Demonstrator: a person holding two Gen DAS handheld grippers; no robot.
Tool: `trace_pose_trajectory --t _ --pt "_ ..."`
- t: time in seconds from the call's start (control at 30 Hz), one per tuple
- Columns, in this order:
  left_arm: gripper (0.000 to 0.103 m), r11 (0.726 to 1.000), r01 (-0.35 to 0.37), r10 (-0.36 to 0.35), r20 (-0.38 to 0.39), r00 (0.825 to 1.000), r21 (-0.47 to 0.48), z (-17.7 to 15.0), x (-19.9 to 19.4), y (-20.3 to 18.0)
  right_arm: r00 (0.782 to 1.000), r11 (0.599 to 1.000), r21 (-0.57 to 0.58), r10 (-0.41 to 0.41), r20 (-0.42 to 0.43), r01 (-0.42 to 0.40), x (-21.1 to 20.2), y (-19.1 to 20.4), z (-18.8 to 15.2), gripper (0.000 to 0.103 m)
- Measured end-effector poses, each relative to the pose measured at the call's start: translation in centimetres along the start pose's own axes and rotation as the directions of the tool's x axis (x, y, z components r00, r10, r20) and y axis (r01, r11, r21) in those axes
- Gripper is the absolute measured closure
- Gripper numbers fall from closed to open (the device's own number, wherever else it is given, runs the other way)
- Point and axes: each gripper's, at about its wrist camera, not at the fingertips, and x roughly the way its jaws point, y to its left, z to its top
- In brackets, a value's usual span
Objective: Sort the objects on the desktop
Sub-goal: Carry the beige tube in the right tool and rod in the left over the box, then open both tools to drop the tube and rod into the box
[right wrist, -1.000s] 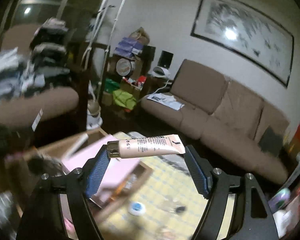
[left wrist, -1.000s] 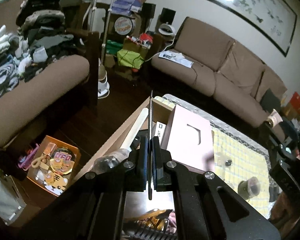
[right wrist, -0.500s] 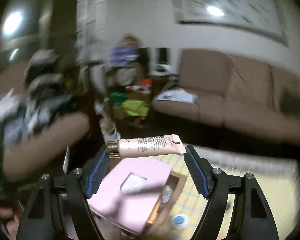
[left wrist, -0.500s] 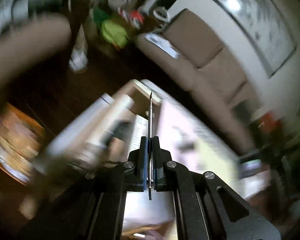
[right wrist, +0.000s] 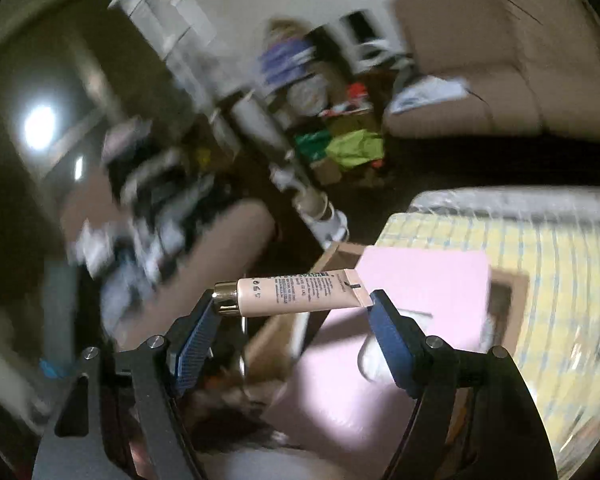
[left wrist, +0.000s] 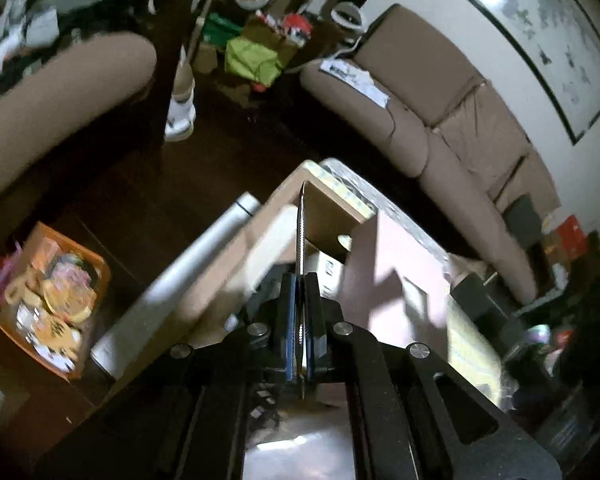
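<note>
Carry step: left gripper clamped on a thin metal file, right gripper pinching a cosmetic tube endwise, both above the wooden box; next, lowering each into a compartment

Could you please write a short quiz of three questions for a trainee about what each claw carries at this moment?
1. True or false: the left claw is shut on a thin metal file that sticks out forward, edge-on.
2. How does the cream tube sit in the right claw? A) upright, cap up; B) crosswise, held by its two ends; C) lying loose on the table.
3. Fill in: the tube's gold cap touches the ____ finger as the right wrist view shows it.

Key: 1 true; 2 B; 3 left.
</note>
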Motion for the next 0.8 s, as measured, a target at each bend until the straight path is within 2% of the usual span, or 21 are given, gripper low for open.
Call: trace_pose_trajectory --t 0.03,0.07,0.13,0.23,0.3,0.37,0.43,0.53,0.63,0.7,0.8 --pt "0.099 1.0 -0.017 0.017 -0.004 1.0 0.012 0.0 0.2 0.1 0.998 0.991 -0.124 -0.055 -0.015 0.053 0.5 1.2 -0.4 0.026" --pt "0.099 1.0 -0.014 0.014 -0.017 1.0 0.007 0.1 0.4 0.4 0.995 0.965 -0.248 -0.096 -0.025 0.087 1.1 2.6 -1.1 0.026" --pt "0.099 0.999 0.014 -0.015 -0.034 0.999 -0.043 0.1 0.6 1.3 0.995 0.929 -0.363 -0.092 -0.035 0.073 1.8 4.1 -2.2 0.026" --pt "0.099 0.998 0.023 -0.027 -0.063 0.998 -0.057 0.1 0.9 2.1 0.997 0.906 -0.422 -0.067 -0.046 0.042 2.8 5.7 -3.2 0.026" --pt "0.099 0.999 0.016 -0.019 -0.086 0.996 -0.031 -0.1 1.4 2.1 0.992 0.885 -0.457 -0.122 -0.044 0.088 3.6 6.2 -3.9 0.026" --pt "0.099 1.0 0.003 -0.005 -0.095 0.995 -0.013 -0.2 1.5 2.0 0.977 0.862 -0.487 -0.2 -0.071 0.141 5.0 6.6 -4.4 0.026" --pt "0.099 1.0 0.003 -0.005 -0.103 0.995 -0.021 -0.3 1.6 2.4 0.974 0.854 -0.504 -0.204 -0.095 0.13 5.7 6.4 -5.1 0.025" --pt "0.096 0.998 0.033 -0.038 -0.135 0.99 -0.045 -0.1 2.0 2.7 0.972 0.823 -0.546 -0.226 -0.06 0.158 6.2 6.7 -5.8 0.025" --pt "0.08 0.994 0.088 -0.098 -0.179 0.979 -0.064 -0.1 2.5 2.8 0.973 0.806 -0.562 -0.229 -0.005 0.187 4.8 6.5 -5.6 0.015" --pt "0.056 0.985 0.127 -0.146 -0.177 0.973 -0.116 0.2 2.0 3.4 0.969 0.806 -0.551 -0.246 0.02 0.216 3.5 5.3 -5.2 0.011" --pt "0.049 0.973 0.154 -0.177 -0.127 0.976 -0.171 0.5 0.3 4.2 0.973 0.861 -0.458 -0.224 0.051 0.222 0.1 2.8 -3.8 0.01"
